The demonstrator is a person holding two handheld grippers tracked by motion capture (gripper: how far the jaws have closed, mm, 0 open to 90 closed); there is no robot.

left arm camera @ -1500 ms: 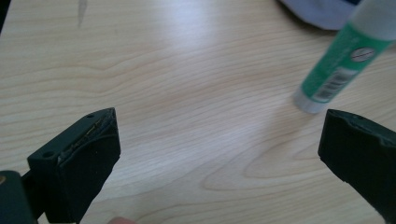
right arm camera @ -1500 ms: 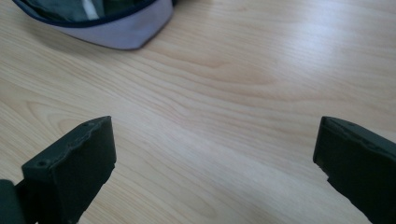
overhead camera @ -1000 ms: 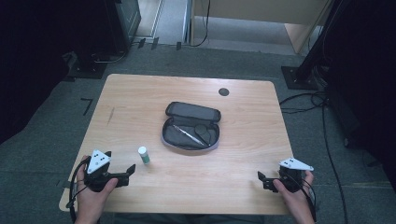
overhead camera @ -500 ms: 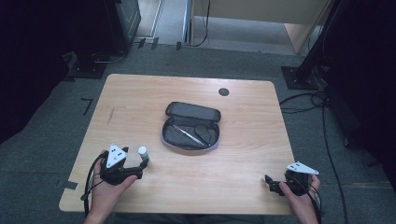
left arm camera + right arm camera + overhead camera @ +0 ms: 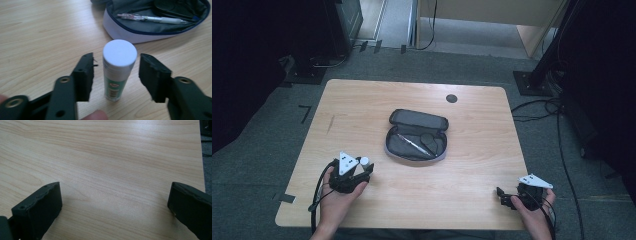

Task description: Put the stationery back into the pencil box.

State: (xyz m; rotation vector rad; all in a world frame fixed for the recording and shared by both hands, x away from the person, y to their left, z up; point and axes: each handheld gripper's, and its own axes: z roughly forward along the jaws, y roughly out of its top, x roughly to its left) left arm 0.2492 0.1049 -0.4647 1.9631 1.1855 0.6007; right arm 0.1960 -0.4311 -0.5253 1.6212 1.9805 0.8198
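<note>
A small glue stick (image 5: 118, 70) with a white cap and a green label stands upright on the wooden table (image 5: 362, 100). My left gripper (image 5: 116, 75) is open around the stick, one jaw on each side, with a gap to each. From above, the glue stick's white cap (image 5: 364, 161) shows at the tip of the left gripper (image 5: 362, 169). An open dark pencil case (image 5: 417, 136) lies at the table's middle with a pen (image 5: 152, 18) inside. My right gripper (image 5: 503, 196) is open near the front right corner, over bare wood (image 5: 112, 170).
A round black grommet (image 5: 451, 98) sits in the table top near the far edge. Cables (image 5: 537, 107) and a black stand base (image 5: 532, 80) lie on the grey floor to the right. Dark equipment (image 5: 342, 20) stands beyond the far left corner.
My left gripper has moved right and forward until its open jaws stand on either side of the glue stick. The right gripper drifted slightly toward the table's front edge.
</note>
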